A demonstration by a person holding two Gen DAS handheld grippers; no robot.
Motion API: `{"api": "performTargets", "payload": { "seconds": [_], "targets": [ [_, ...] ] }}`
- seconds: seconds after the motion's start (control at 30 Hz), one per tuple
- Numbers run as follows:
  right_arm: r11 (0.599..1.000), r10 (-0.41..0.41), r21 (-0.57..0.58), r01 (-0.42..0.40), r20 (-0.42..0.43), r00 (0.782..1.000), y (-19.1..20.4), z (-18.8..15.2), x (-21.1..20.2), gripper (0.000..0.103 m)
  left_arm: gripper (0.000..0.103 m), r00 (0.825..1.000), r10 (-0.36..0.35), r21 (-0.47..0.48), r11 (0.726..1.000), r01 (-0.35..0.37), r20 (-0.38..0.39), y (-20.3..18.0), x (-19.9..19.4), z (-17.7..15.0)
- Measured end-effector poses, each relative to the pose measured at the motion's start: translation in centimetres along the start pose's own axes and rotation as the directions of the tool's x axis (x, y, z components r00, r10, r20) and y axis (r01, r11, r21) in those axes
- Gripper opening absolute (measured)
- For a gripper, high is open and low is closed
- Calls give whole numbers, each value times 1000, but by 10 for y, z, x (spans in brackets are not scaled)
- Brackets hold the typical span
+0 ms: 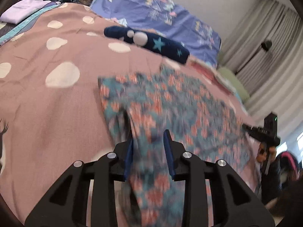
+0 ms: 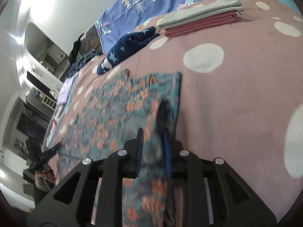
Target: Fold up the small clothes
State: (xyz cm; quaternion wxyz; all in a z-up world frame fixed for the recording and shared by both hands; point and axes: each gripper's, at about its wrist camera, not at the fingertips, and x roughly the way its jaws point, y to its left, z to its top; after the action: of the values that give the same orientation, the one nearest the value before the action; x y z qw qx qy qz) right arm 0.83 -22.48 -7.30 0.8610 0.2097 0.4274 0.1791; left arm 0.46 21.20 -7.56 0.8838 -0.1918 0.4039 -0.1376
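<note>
Bed [image 1: 56, 113]: covered by a dusty-pink spread with white spots. Lying directly on it: a teal garment with orange floral print [image 1: 170, 102], spread flat near the middle, image blurred; a navy star-patterned garment [image 1: 151, 42] just beyond it; a folded stack, grey piece over pink-red pieces [image 2: 200, 21], well apart on the far side; a folded lilac item [image 1: 20, 12] at the opposite edge. A purple patterned pillow [image 1: 155, 13] sits at the head.

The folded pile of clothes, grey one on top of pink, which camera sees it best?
The right wrist view. There the folded pile sits sharp and whole on the spotted pink blanket, grey layer over pink. The left wrist view shows only a blurry pink and pale strip beyond the flowery garment, probably the same pile.
</note>
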Motion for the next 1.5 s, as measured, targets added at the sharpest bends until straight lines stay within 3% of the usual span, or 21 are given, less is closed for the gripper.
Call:
{"api": "performTargets", "payload": {
  "seconds": [0.03, 0.07, 0.17, 0.27, 0.37, 0.4, 0.47, 0.5, 0.57, 0.63, 0.67, 0.77, 0.97, 1.2, 1.27, 1.33, 1.4, 1.43, 1.5],
  "targets": [
    [1000, -8, -7, 8, -5, 1000, 1, -3, -2, 6, 22, 1000, 11, -2, 1000, -11, -12, 0, -1, -4],
    [1000, -19, -9, 19, -8, 1000, 1, -7, -4, 6, 13, 1000, 18, -10, 1000, -18, -19, 1, -2, -6],
    [1000, 2, -2, -2, 17, 1000, 6, -5, -10, 5, 7, 1000, -7, -64, 998, 7, -3, 5, -8, -2],
    [993, 104, 43, -107, 61, 993, 13, 16, -14, 5, 7, 996, -72, -61, 995, 75, 59, -6, -13, 27],
    [984, 141, 95, -153, 125, 982, 13, 66, -7, 5, 7, 991, -63, -60, 996, 70, 121, -11, -7, 66],
    [984, 124, 109, -139, 132, 983, 10, 80, 0, 6, 7, 989, -21, -81, 996, 33, 148, -7, 1, 83],
    [983, 93, 151, -107, 99, 991, 2, 103, 23, 9, 14, 980, 118, -90, 990, -105, 160, 1, 21, 102],
    [976, 77, 197, -91, 78, 994, -4, 109, 36, 20, 19, 974, 173, -79, 984, -163, 149, 3, 34, 107],
    [979, 45, 195, -59, 72, 996, -6, 109, 43, 31, 47, 974, 200, -92, 977, -191, 106, 7, 50, 108],
    [989, 32, 140, -43, 80, 996, -4, 105, 43, 42, 55, 979, 178, -63, 983, -172, 100, 5, 55, 101],
    [993, 20, 118, -29, 79, 997, -4, 103, 43, 43, 62, 980, 174, -37, 985, -171, 96, 5, 58, 99],
    [995, -38, 92, 33, 55, 998, -10, 104, 49, 43, 63, 980, 191, -1, 982, -191, 54, 8, 67, 99],
    [998, -48, 52, 47, 23, 999, -11, 114, 67, 43, 71, 978, 209, -26, 978, -208, 10, 25, 80, 107],
    [996, -74, -42, 72, -47, 996, 5, 120, 102, 43, 77, 992, 120, -11, 993, -120, 35, 18, 60, 103],
    [994, -89, -71, 86, -43, 995, 10, 120, 109, 39, 83, 990, 133, 23, 991, -135, 50, 13, 55, 104],
    [992, -93, -90, 88, -49, 994, 14, 119, 114, 7, 83, 987, 161, 52, 985, -162, 30, 10, 61, 107],
    [994, -82, -74, 79, -49, 995, 13, 119, 116, 5, 82, 984, 179, 56, 982, -179, 8, 12, 74, 115],
    [996, -72, -64, 69, -35, 997, 13, 119, 113, 4, 76, 986, 169, 50, 984, -169, 0, 14, 79, 119],
    [998, -44, -43, 44, -2, 999, 13, 120, 103, 4, 51, 989, 143, 26, 989, -142, -40, 20, 98, 126]
  ]
}}
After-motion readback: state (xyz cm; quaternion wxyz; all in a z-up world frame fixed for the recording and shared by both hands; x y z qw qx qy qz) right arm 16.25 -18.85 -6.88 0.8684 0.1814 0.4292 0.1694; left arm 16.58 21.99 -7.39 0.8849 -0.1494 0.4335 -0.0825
